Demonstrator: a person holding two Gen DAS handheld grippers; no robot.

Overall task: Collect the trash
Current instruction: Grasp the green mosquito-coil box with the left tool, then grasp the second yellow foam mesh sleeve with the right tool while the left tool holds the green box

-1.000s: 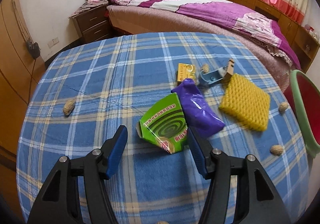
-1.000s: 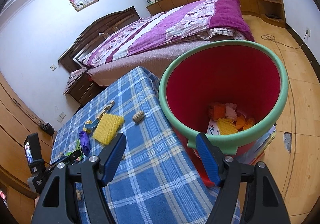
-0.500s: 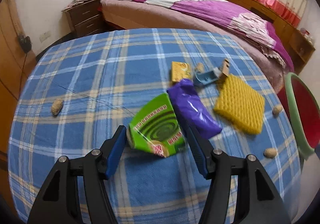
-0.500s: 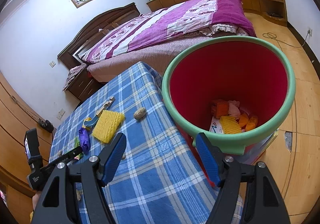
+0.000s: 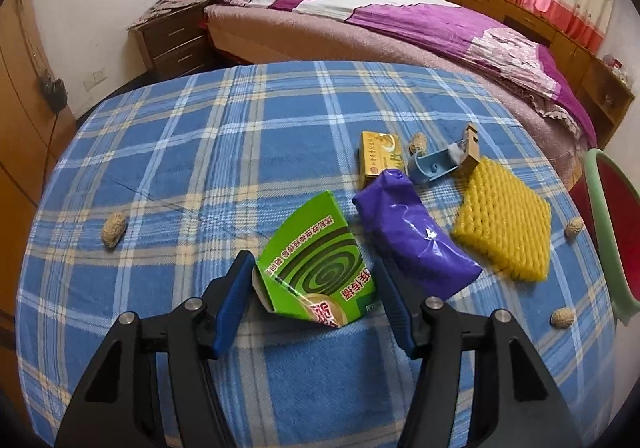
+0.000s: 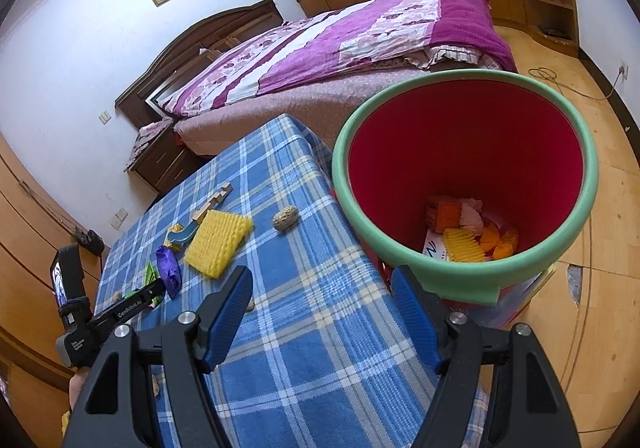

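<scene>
A flattened green mosquito-coil box (image 5: 316, 260) lies on the blue plaid tablecloth (image 5: 200, 151). My left gripper (image 5: 312, 280) straddles its near end. The jaws are closing, and the blue pads stand just beside the box's edges without pressing on it. To the right of the box lie a purple wrapper (image 5: 412, 244) and a yellow foam net (image 5: 504, 215). My right gripper (image 6: 320, 304) hangs open and empty over the table's edge. Beside it stands the red bin with a green rim (image 6: 460, 280), which holds several scraps (image 6: 464, 244).
Behind the wrapper lie a small yellow box (image 5: 380, 157) and a blue plastic piece (image 5: 432, 167). Peanuts (image 5: 114, 234) (image 5: 562, 316) (image 5: 574, 226) are scattered on the cloth. The bin's rim (image 5: 600, 207) stands past the table's right edge. A bed (image 5: 400, 19) fills the background.
My left gripper has come forward over the green box, which now lies between its fingers instead of ahead of them. The right gripper has stayed put.
</scene>
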